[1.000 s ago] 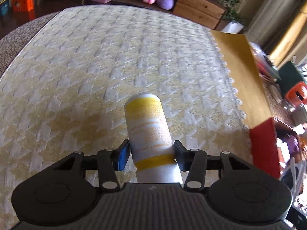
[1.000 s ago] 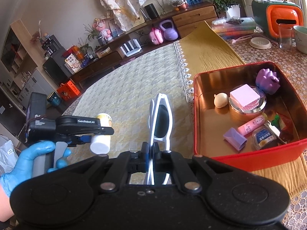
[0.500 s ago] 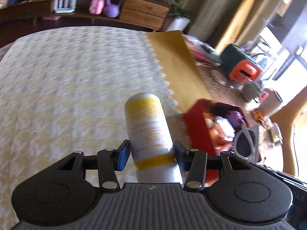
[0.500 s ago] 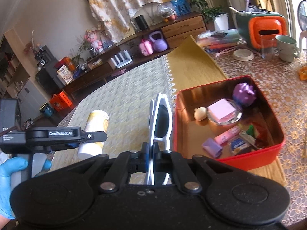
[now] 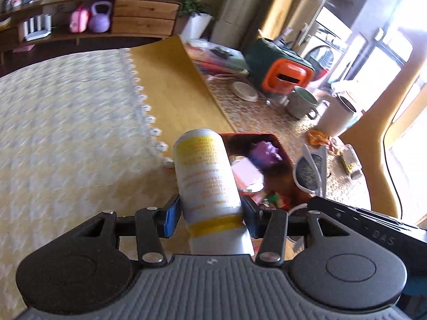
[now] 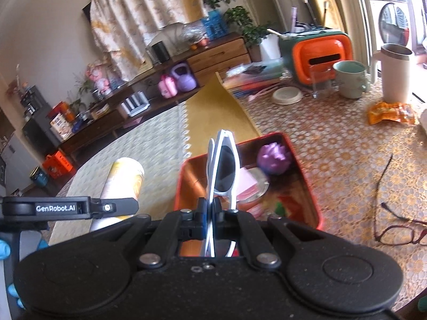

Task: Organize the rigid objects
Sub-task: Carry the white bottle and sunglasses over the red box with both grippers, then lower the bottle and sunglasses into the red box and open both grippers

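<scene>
My left gripper (image 5: 210,217) is shut on a white and yellow bottle (image 5: 206,176) that sticks out forward, held above the near left corner of the red tin box (image 5: 283,146). In the right wrist view that bottle (image 6: 125,181) hangs left of the red tin box (image 6: 181,184). My right gripper (image 6: 210,213) is shut on folded white sunglasses (image 6: 222,165), which stand on edge over the box's left half. The same sunglasses (image 5: 311,172) show at the box's right side in the left wrist view. Inside the box lie a purple toy (image 6: 273,157), a pink block (image 6: 246,184) and small items.
On the patterned tablecloth right of the box lie red-framed glasses (image 6: 397,230) and an orange snack packet (image 6: 391,112). Farther back stand a green mug (image 6: 349,78), a white tumbler (image 6: 395,73), an orange and green appliance (image 6: 319,57) and a flat lid (image 6: 287,94). A blue-gloved hand (image 6: 5,248) holds the left gripper.
Both grippers have swung right toward the red box, each keeping its grip. The bottle now hangs over the box's near corner, and the sunglasses over the box's left half.
</scene>
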`<move>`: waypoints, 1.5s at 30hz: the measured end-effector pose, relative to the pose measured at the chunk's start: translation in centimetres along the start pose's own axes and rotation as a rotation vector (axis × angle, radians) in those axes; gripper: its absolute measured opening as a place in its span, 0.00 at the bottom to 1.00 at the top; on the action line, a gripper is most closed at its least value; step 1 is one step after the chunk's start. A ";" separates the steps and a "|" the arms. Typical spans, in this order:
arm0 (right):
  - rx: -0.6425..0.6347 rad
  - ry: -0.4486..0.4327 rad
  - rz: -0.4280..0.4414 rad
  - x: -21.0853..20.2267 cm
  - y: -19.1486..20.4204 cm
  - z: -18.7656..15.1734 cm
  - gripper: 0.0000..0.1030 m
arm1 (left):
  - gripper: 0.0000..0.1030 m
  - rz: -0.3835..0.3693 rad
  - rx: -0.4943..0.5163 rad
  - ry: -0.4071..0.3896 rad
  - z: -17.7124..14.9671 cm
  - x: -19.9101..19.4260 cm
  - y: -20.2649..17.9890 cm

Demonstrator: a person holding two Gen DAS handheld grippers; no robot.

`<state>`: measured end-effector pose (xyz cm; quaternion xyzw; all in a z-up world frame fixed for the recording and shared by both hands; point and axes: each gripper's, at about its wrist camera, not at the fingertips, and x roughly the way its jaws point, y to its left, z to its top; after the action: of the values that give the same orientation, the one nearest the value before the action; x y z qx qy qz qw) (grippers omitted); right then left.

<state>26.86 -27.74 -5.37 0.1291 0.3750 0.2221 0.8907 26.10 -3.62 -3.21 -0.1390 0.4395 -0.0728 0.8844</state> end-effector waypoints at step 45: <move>-0.012 0.072 -0.057 5.1 -5.7 -0.9 0.24 | 0.52 0.049 0.128 0.145 -1.6 10.9 -5.8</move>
<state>31.02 -30.18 -11.38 0.1050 0.4092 0.2036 0.8832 31.39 -12.18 -10.58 -0.0659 0.5001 -0.0889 0.8589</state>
